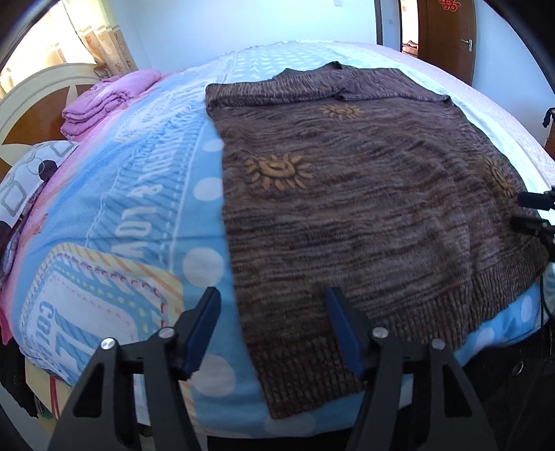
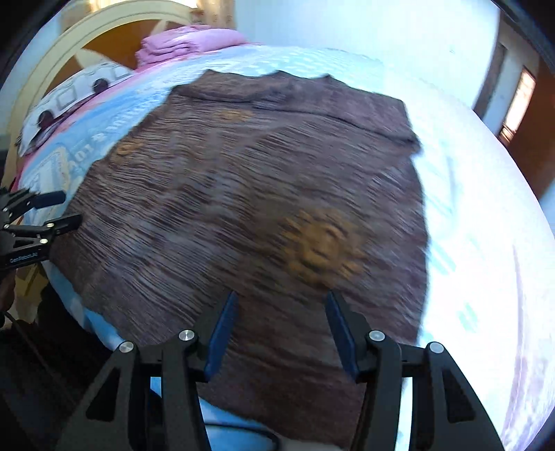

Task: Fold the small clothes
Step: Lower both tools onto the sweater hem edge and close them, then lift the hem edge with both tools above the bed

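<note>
A brown knit sweater with orange sun motifs lies flat on the bed, sleeves folded in across its far end. It also fills the right wrist view, which is blurred. My left gripper is open and empty, held above the sweater's near left hem corner. My right gripper is open and empty above the hem on the right side. The right gripper shows at the left wrist view's right edge, the left gripper at the right wrist view's left edge.
The bed has a blue patterned cover. A folded pink blanket and a pillow lie by the headboard. A wooden door stands at the far right. The bed's near edge is just below my grippers.
</note>
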Demonstrator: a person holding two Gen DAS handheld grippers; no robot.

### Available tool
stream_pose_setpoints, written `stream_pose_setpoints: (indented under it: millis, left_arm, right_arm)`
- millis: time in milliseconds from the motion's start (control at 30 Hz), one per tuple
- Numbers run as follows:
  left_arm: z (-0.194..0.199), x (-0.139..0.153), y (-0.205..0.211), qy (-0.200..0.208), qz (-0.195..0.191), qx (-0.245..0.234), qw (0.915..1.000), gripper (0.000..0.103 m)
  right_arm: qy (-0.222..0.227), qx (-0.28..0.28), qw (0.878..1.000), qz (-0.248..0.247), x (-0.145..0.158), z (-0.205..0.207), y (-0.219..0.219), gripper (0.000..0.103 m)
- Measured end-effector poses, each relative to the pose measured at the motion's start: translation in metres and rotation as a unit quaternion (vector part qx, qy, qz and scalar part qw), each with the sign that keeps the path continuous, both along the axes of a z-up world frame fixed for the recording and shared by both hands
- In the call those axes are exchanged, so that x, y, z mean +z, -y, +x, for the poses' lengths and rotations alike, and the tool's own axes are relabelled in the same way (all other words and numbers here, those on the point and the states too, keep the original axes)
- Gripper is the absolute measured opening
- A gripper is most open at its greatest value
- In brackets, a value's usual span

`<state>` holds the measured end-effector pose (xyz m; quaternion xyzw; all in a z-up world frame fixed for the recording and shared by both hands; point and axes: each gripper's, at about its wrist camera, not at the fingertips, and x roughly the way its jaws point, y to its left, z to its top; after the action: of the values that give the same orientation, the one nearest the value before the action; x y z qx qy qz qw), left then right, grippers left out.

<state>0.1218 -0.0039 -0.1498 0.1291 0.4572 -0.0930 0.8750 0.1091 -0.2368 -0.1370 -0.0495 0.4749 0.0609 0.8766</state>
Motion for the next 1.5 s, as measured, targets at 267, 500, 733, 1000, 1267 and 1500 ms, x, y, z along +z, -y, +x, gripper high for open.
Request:
stream_pose_setpoints:
  millis: [267, 500, 733, 1000, 1267, 1500]
  left_arm:
    - [-0.012, -0.004, 0.002, -0.016, -0.021, -0.006, 0.9996, 0.042]
    - [-0.025, -0.004, 0.008, -0.015, -0.013, -0.025, 0.9995, 0.017]
    - [-0.033, 0.008, 0.002, -0.008, -0.025, -0.028, 0.9993, 0.005]
    - [-0.027, 0.014, -0.009, -0.01, -0.042, -0.008, 0.999, 0.012]
    - [-0.026, 0.009, -0.01, -0.017, -0.035, 0.003, 0.9993, 0.064]
    - [-0.03, -0.003, -0.006, -0.035, -0.051, -0.018, 0.9979, 0.01]
  right_arm:
    - [-0.008, -0.062, 0.997, 0.038, -0.007, -0.036, 0.049, 0.055]
    - [-0.016, -0.095, 0.992, 0.083, -0.011, -0.055, 0.077, 0.056]
    - [-0.024, -0.087, 0.989, 0.113, -0.013, -0.061, 0.073, 0.056]
    - [-0.026, -0.074, 0.991, 0.111, -0.014, -0.061, 0.066, 0.02]
    - [-0.026, -0.087, 0.985, 0.148, -0.018, -0.064, 0.076, 0.021]
    - [-0.014, -0.081, 0.987, 0.137, -0.016, -0.067, 0.07, 0.013]
